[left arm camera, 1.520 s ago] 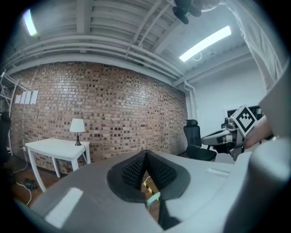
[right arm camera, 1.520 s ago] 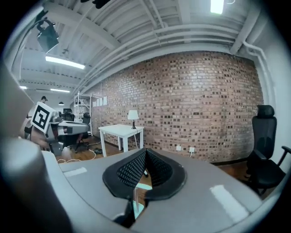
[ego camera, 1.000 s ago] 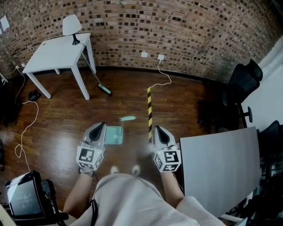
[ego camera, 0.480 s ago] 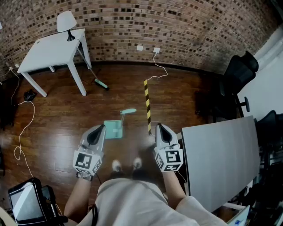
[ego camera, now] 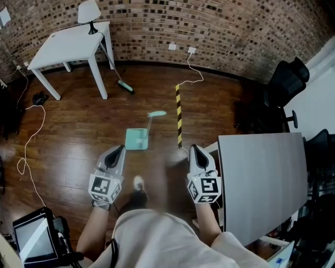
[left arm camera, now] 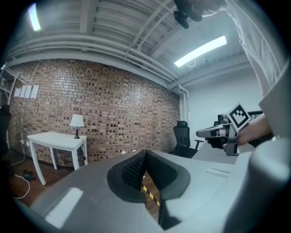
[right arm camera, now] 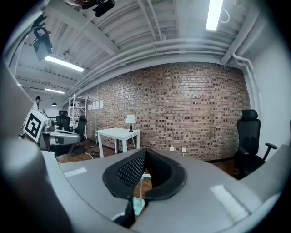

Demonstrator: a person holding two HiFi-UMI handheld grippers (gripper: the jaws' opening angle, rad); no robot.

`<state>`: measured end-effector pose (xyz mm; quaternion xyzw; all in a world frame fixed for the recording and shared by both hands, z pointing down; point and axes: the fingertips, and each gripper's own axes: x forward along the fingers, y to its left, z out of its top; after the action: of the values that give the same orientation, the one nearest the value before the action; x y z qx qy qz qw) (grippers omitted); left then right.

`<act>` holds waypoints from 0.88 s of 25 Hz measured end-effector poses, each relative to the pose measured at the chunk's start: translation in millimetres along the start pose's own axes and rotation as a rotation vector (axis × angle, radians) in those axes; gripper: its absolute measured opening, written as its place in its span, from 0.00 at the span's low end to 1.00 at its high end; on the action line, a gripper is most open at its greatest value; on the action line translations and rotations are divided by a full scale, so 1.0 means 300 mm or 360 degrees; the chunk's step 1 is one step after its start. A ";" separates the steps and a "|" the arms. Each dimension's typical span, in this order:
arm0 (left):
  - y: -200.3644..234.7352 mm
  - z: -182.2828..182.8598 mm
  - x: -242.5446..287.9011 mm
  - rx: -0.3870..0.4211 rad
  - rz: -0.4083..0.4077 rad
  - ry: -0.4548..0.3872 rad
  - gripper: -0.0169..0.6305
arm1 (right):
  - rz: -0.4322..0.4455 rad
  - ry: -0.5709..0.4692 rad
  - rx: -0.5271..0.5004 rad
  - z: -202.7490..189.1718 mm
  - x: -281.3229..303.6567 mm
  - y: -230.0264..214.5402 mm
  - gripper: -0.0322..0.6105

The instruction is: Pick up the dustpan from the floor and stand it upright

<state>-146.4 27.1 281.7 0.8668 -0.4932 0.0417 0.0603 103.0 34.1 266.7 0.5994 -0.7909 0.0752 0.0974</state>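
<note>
both pressed together, left gripper (ego camera: pixel 119 149) and right gripper (ego camera: pixel 192 149) hover short of the dustpan (ego camera: pixel 136 140) on wood floor (ego camera: pixel 73 141).

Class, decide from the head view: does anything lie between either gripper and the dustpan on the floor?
Nothing visible does. Only bare wood floor separates the left gripper and right gripper from the dustpan; the striped tape lies flat beside it.

We are in an office-like workroom in the loft style. It has a bare brick wall (ego camera: pixel 235 31) with wall sockets (ego camera: pixel 191 51) and a dark wooden floor (ego camera: pixel 68 136) marked by a strip of yellow-and-black tape (ego camera: pixel 178 115). A black office chair (ego camera: pixel 285 86) stands near a large grey counter (ego camera: pixel 261 183), and a white counter (ego camera: pixel 65 44) bears a lamp (ego camera: pixel 88 11). Overhead run exposed pipes (right arm camera: pixel 173 45) and strip lights (left arm camera: pixel 200 51).
</note>
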 end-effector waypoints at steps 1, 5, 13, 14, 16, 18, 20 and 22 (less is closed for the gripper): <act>-0.027 -0.001 -0.027 0.0010 0.0005 0.0001 0.03 | 0.0002 -0.0010 0.0002 -0.004 -0.038 -0.003 0.07; -0.179 -0.016 -0.180 0.0045 0.0013 -0.0032 0.03 | 0.0027 -0.0090 -0.0002 -0.038 -0.248 0.012 0.07; -0.648 -0.068 -0.549 -0.0007 0.0053 -0.0066 0.03 | 0.0091 -0.0141 0.0085 -0.148 -0.825 -0.028 0.07; -0.689 -0.066 -0.592 -0.0010 0.0061 -0.0063 0.03 | 0.0091 -0.0135 0.0081 -0.158 -0.890 -0.034 0.07; -0.762 -0.063 -0.676 -0.0004 0.0068 -0.0051 0.03 | 0.0089 -0.0119 0.0076 -0.180 -1.000 -0.037 0.07; -0.817 -0.060 -0.743 0.0016 0.0061 -0.0039 0.03 | 0.0087 -0.0110 0.0062 -0.197 -1.083 -0.028 0.07; -0.855 -0.052 -0.784 0.0038 0.0051 -0.0039 0.03 | 0.0084 -0.0117 0.0043 -0.206 -1.141 -0.013 0.07; -0.881 -0.037 -0.804 0.0046 0.0037 -0.0049 0.03 | 0.0073 -0.0127 0.0034 -0.209 -1.180 0.000 0.07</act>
<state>-42.3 367.7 244.1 0.8623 -0.5036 0.0362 0.0398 200.1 379.4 241.0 0.5846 -0.8069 0.0620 0.0576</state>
